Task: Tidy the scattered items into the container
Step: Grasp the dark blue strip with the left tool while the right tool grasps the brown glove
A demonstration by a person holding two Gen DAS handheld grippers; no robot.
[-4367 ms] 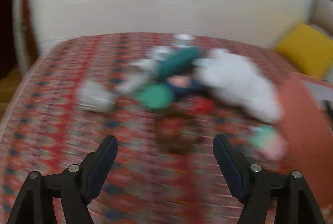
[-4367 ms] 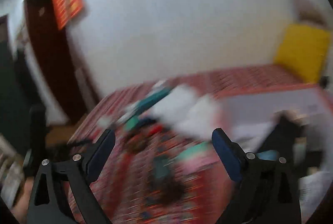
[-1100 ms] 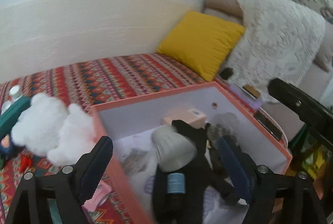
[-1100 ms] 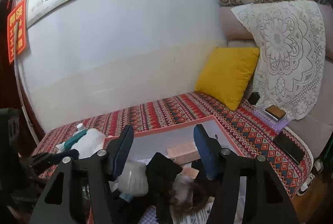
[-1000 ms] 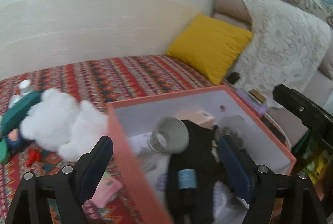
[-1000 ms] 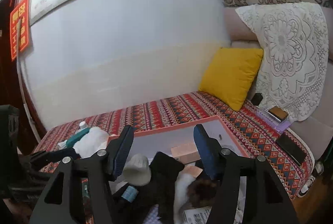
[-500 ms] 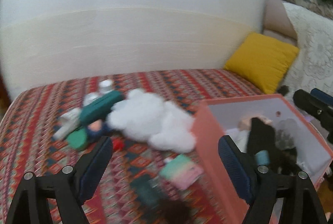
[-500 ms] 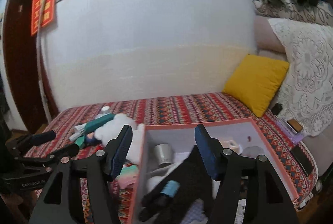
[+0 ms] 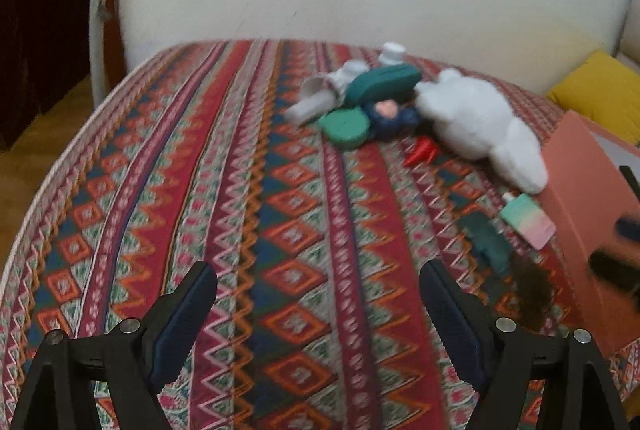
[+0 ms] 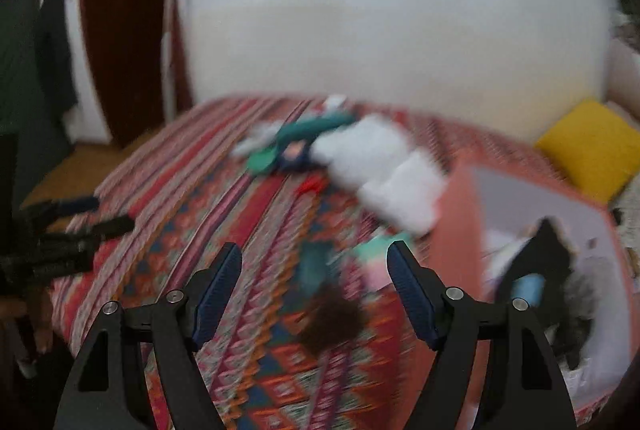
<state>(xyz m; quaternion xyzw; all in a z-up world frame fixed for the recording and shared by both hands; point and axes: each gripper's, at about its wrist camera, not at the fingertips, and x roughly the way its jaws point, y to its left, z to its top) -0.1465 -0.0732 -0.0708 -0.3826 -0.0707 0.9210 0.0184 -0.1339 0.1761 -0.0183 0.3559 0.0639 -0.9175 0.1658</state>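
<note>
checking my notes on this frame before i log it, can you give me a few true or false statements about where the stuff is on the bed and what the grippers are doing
1. The white plush toy lies on the patterned bedspread, outside the orange box. True.
2. The left gripper is shut on the green round case. False: its jaws are open and empty, and the case lies far ahead of them.
3. The pink and mint pouch lies close beside the box's outer wall. True.
4. The yellow cushion is inside the box. False: it sits behind the box, by the wall.
5. The right gripper holds the dark brown tuft. False: its jaws have just been opening, with nothing held between them.
</note>
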